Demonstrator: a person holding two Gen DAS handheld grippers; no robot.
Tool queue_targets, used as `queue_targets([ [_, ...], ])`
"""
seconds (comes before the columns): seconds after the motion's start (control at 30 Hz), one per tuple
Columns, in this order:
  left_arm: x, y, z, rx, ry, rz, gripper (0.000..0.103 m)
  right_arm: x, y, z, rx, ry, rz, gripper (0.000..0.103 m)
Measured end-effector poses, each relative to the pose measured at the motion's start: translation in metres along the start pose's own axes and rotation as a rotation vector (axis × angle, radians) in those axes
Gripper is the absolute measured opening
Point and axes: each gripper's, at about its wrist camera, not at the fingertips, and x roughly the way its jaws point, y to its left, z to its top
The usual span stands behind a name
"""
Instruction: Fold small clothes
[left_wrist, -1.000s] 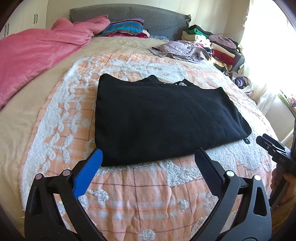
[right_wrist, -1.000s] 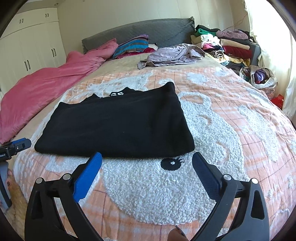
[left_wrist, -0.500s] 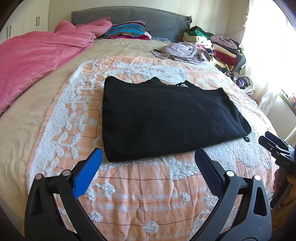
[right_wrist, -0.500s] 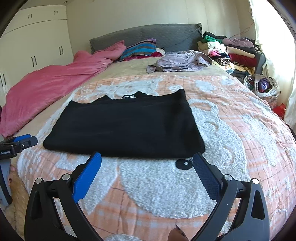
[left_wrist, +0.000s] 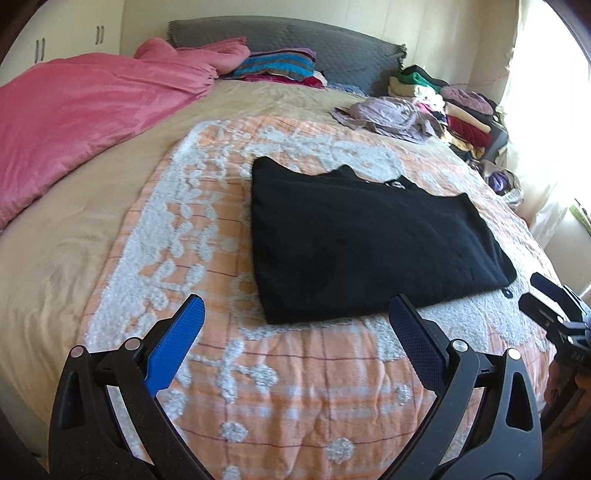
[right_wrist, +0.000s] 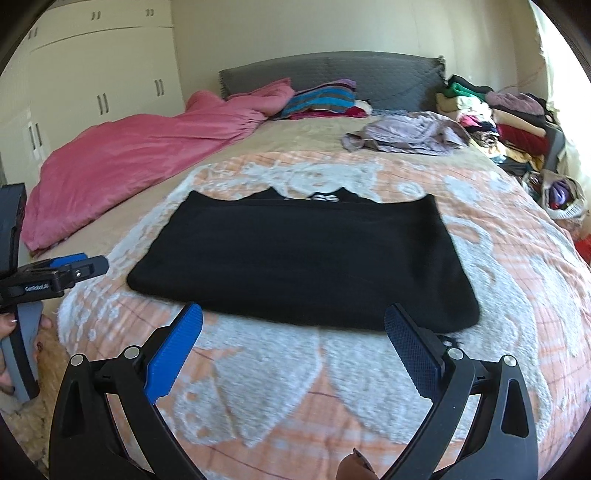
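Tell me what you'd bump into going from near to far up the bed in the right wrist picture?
Right gripper → black top → lilac clothes → striped pillow → grey headboard.

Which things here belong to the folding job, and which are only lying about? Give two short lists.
Belongs to the job:
- black garment, lying flat on the orange blanket
- left gripper, open
- right gripper, open

Lying about:
- pink duvet
- striped pillow
- crumpled lilac garment
- pile of clothes beside the bed
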Motion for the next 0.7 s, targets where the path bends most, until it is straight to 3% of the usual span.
queue_targets([
  [0.7, -0.001, 0.053, 0.006, -0.081, -0.012, 0.094, 0.093, 0.048, 0.088, 0.014, -0.190, 0.026, 0.098, 0.098],
])
